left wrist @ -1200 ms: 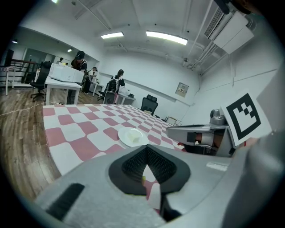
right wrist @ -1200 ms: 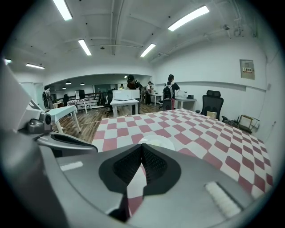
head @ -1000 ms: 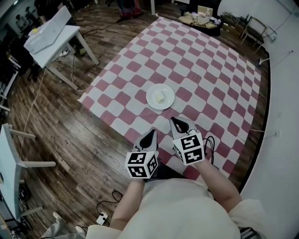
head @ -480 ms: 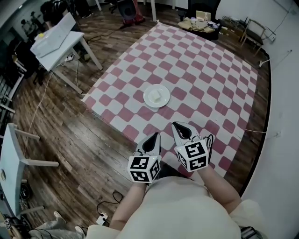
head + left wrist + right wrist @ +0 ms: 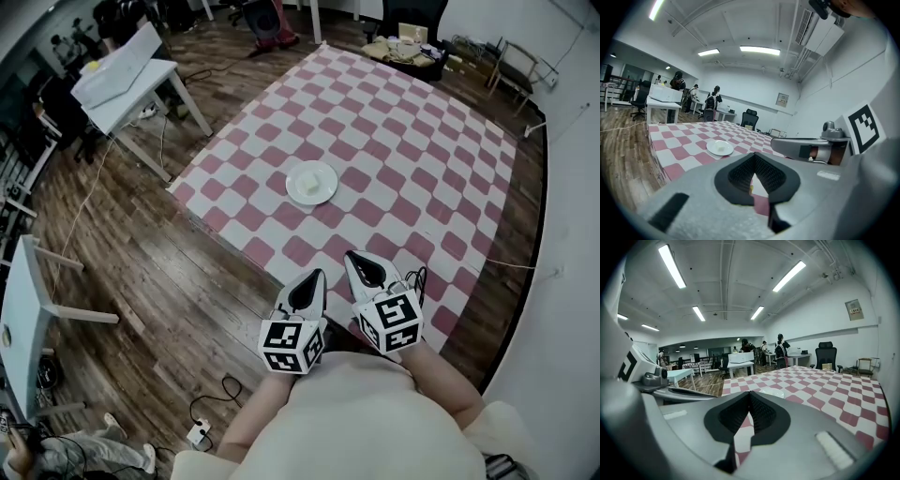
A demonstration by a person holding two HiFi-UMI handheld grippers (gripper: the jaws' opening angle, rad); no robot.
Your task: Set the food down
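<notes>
Count taken mostly from the head view

- Checked cloth (image 5: 412, 159), pink and white, on the floor: one
- Plate (image 5: 328, 186), white, on the cloth: one
- Piece of food (image 5: 307, 178), pale, on the plate: one
- Grippers: two, left gripper (image 5: 317, 275) and right gripper (image 5: 352, 255), both at the near edge
- Marker cubes: two, left cube (image 5: 290, 344) and right cube (image 5: 393, 323)
- White tables: I count two, far-left table (image 5: 131, 94) and near-left table (image 5: 21, 309)
- Black office chair (image 5: 749, 118), beyond the cloth in the left gripper view: one
- Plug strip (image 5: 199, 433), on the floorboards near left: one
- People (image 5: 712, 99) standing at the far desks: I make out three, any others too small to tell
</notes>
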